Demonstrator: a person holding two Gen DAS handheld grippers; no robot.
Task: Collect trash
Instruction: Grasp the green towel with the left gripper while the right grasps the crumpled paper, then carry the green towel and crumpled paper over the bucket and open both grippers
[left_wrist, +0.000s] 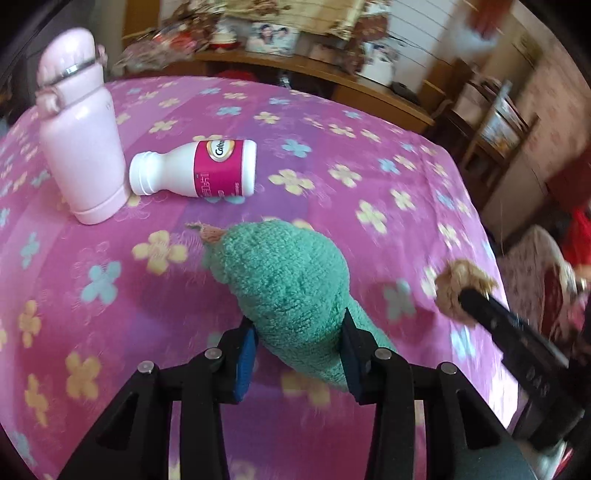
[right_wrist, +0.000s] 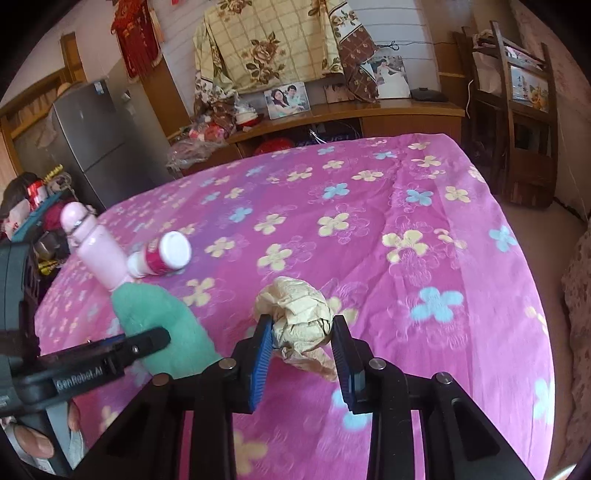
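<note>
Gripping sock (left_wrist: 288, 284) left and paper (right_wrist: 299, 317) right, keep both fingers squeezed firm as you lift together.

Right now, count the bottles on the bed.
2: a pink bottle standing at the far left, and a white bottle lying beside it. None seem hidden.

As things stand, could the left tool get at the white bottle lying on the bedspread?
Probably not right away. The left tool is shut on the green sock, so it would have to drop that first. Otherwise the way looks free: only bare bedspread lies between the sock and the white bottle.
</note>
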